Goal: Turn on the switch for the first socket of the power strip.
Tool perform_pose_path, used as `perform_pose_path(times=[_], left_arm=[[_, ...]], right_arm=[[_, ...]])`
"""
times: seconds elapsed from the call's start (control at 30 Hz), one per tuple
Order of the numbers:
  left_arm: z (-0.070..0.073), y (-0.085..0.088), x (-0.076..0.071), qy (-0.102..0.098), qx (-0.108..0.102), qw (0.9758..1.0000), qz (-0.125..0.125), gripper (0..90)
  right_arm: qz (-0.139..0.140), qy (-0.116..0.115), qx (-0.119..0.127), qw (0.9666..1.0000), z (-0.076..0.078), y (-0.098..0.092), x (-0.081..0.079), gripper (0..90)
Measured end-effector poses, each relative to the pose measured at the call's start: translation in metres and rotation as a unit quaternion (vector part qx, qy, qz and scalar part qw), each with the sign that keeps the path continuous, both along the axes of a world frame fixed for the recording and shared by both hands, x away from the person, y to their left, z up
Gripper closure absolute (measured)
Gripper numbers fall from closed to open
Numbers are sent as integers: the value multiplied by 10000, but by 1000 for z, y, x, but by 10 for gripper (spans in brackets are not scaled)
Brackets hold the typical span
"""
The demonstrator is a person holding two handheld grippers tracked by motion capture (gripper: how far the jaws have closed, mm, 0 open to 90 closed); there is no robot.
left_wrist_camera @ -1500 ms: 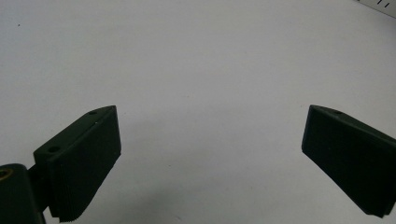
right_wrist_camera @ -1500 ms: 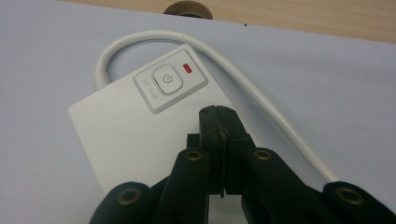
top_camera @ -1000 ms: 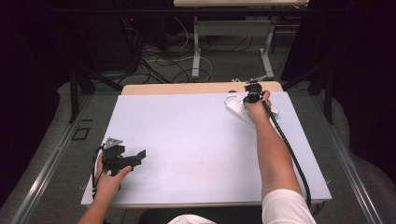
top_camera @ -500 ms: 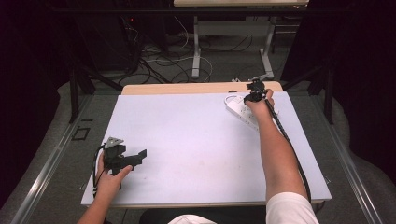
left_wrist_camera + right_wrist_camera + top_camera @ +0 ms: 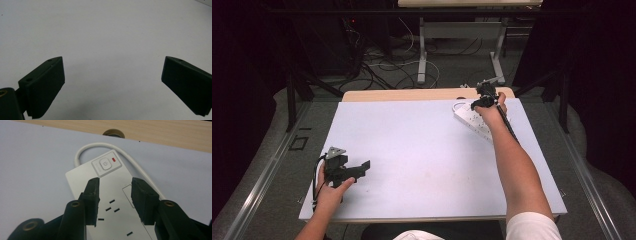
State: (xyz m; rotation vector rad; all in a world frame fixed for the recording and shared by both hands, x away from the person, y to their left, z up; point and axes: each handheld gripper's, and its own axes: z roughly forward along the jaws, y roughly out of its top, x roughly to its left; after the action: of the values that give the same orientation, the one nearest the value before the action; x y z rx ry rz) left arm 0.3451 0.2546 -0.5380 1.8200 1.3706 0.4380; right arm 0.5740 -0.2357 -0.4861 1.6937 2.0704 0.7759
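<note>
A white power strip [image 5: 466, 118] lies at the far right of the white table top [image 5: 422, 150], with its cord looped at the far end. My right gripper [image 5: 481, 100] hovers over that end. In the right gripper view its jaws [image 5: 115, 183] stand a little apart above the power strip [image 5: 80, 178], just short of the power button [image 5: 105, 164] and its red light. Nothing sits between them. My left gripper [image 5: 363, 167] rests near the front left edge; its jaws [image 5: 112, 60] are spread wide over bare white surface.
A strip of wooden table edge [image 5: 412, 94] runs behind the white surface, with a round cable hole [image 5: 114, 132] near the power strip's cord [image 5: 100, 146]. Beyond the table there are desk legs and loose cables on the floor [image 5: 412, 65].
My right gripper has edged slightly farther along the power strip toward its switch end. The left hand and gripper have stayed still.
</note>
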Motion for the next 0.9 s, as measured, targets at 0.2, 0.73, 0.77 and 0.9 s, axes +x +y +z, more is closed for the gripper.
perform_pose_path(times=[0.2, 0.73, 0.77, 0.9], left_arm=[[-1, 0, -1, -55, -10, 10000, 15, 46], [1, 0, -2, -25, 47, 10000, -20, 46], [1, 0, -2, -29, 44, 10000, -20, 47], [1, 0, -2, -53, 39, 10000, -25, 46]], right_arm=[[105, 26, 62, 9999, 6, -3, -3, 535], [281, -263, 14, 9993, 25, -8, -16, 448], [316, -264, 22, 9991, 27, -9, -16, 444], [358, -277, 31, 9990, 33, -14, -21, 432]])
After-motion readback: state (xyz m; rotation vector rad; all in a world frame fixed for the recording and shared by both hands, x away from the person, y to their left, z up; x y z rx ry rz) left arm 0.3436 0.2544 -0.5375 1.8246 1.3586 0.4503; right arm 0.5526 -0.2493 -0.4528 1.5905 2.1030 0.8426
